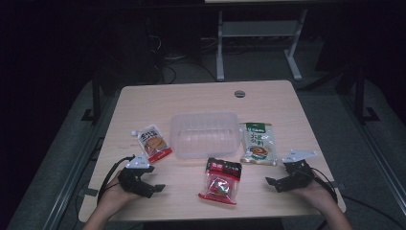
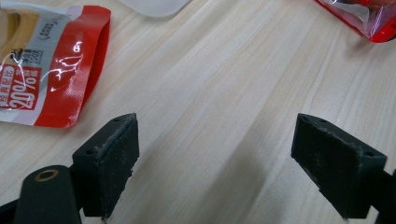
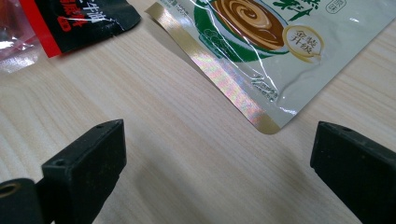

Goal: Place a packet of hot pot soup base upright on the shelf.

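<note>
I note the red packet (image 1: 220, 181) just in front of the clear tub (image 1: 205, 134), long axis pointing away from me, black header toward the tub, clear window below. Left gripper (image 1: 154, 188) and right gripper (image 1: 272, 182) flank it, jaws wide, empty.

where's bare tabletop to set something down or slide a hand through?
Free: the far strip of table behind the clear bin, and the near edge between the left gripper and the red packet. Crowded: the middle row, where the orange pouch, the bin and the green packet sit close together.
</note>
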Motion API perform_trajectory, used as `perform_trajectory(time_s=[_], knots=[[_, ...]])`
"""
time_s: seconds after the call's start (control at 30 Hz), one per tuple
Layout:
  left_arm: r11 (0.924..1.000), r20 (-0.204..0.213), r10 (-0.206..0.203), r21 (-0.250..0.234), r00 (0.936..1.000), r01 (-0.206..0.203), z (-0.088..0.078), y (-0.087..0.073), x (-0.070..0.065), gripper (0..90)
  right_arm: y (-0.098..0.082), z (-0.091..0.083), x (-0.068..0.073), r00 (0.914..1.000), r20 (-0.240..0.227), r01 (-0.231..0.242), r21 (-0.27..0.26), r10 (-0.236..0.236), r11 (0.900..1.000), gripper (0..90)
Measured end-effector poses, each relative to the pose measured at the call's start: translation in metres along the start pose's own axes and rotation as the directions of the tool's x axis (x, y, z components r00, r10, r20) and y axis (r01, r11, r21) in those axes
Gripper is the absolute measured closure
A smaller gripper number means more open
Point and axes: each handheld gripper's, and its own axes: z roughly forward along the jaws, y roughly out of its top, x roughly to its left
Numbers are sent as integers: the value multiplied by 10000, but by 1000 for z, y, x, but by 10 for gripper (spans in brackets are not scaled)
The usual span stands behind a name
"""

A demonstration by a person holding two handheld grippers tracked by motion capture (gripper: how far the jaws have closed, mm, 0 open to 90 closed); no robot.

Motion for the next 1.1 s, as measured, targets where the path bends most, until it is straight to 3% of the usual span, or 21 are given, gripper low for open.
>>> perform_trajectory(time_s=[0.27, 0.37, 0.53, 0.7, 0.97, 1.0, 1.1], knots=[[9997, 351, -196, -171, 9992, 202, -3, 3, -2, 264, -1, 0, -2, 9999, 28, -103, -59, 103, 9999, 34], [9995, 463, -175, -253, 9988, 187, -6, 7, -4, 391, -1, 0, -3, 9998, 80, -165, -49, 165, 9999, 34], [9972, 896, -370, -616, 9953, 426, -11, 16, -9, 676, -1, 0, -3, 9997, 109, -226, -57, 227, 9997, 34], [9975, 1000, -12, -703, 9950, 83, -11, 27, -16, 896, -1, 0, -5, 9997, 165, -194, -94, 195, 9998, 34], [9984, 1387, 186, -556, 9902, -110, -3, 44, -31, 897, 0, -1, -4, 9992, 262, -287, -167, 292, 9994, 36], [9984, 1498, 44, -556, 9887, 40, -2, 47, -34, 898, 0, -1, -4, 9992, 267, -294, -188, 299, 9994, 36], [9973, 1582, 463, -644, 9863, -365, 4, 55, -42, 898, -1, -1, -5, 9993, 266, -251, -196, 256, 9995, 36]])
